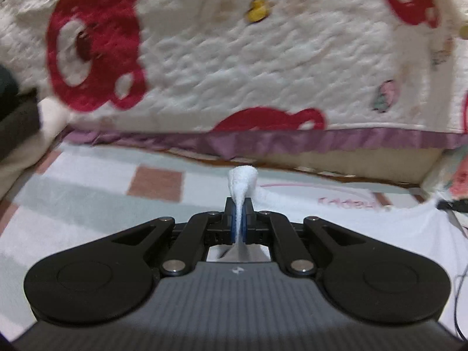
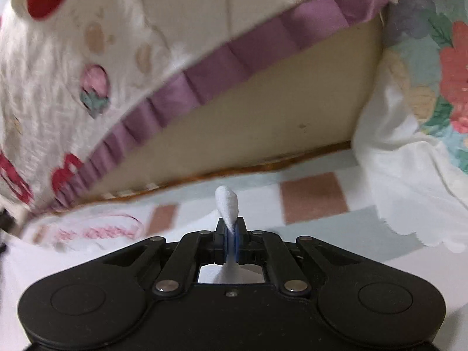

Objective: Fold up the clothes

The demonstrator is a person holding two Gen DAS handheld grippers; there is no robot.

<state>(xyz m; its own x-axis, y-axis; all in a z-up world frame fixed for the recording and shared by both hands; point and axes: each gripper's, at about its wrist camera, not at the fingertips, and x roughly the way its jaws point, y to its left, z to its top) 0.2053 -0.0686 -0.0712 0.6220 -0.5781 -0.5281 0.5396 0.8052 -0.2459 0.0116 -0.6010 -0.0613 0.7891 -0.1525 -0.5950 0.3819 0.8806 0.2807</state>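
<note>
Pinching a tuft of the white shirt (image 1: 336,222) in each clamped gripper, left (image 1: 239,219) and right (image 2: 231,234), the person has both corners secured while the shirt's body lies on the checked sheet (image 1: 87,187). Lifting both together, level and taut, should probably carry the edge over squarely; uneven pulls would skew the fold.

Black claw (image 1: 239,218), blue pads (image 2: 237,241), silver screws

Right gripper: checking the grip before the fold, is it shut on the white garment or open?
Shut on it. The right gripper has white garment pinched between its pads, a tuft poking out.
</note>
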